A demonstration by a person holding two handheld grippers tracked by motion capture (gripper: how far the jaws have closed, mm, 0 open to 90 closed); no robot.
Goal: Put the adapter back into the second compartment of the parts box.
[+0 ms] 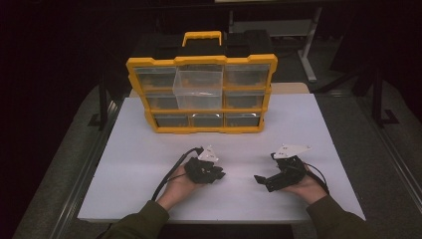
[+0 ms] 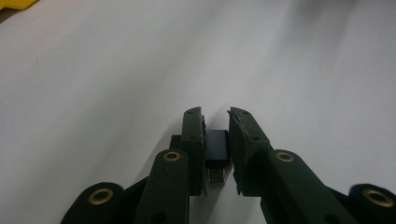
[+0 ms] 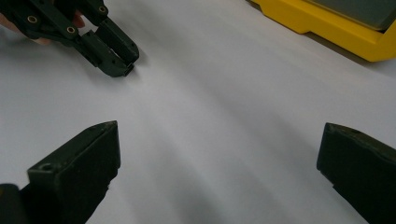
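My left gripper (image 2: 215, 112) is shut on a small black rectangular piece (image 2: 217, 147), which sits deep between the pads just above the white tabletop. In the high view the left gripper (image 1: 218, 175) lies low on the table at centre left, pointing right. The right gripper view has it at the top left (image 3: 125, 64). My right gripper (image 3: 219, 135) stands open with its jaws wide apart and nothing between them. It rests at centre right of the high view (image 1: 263, 170), pointing left towards the left gripper.
A yellow organiser case (image 1: 201, 127) with clear drawers stands upright at the back of the white table (image 1: 149, 149). One clear drawer (image 1: 198, 88) juts out from its upper middle. A yellow corner of the case (image 3: 327, 28) shows in the right gripper view.
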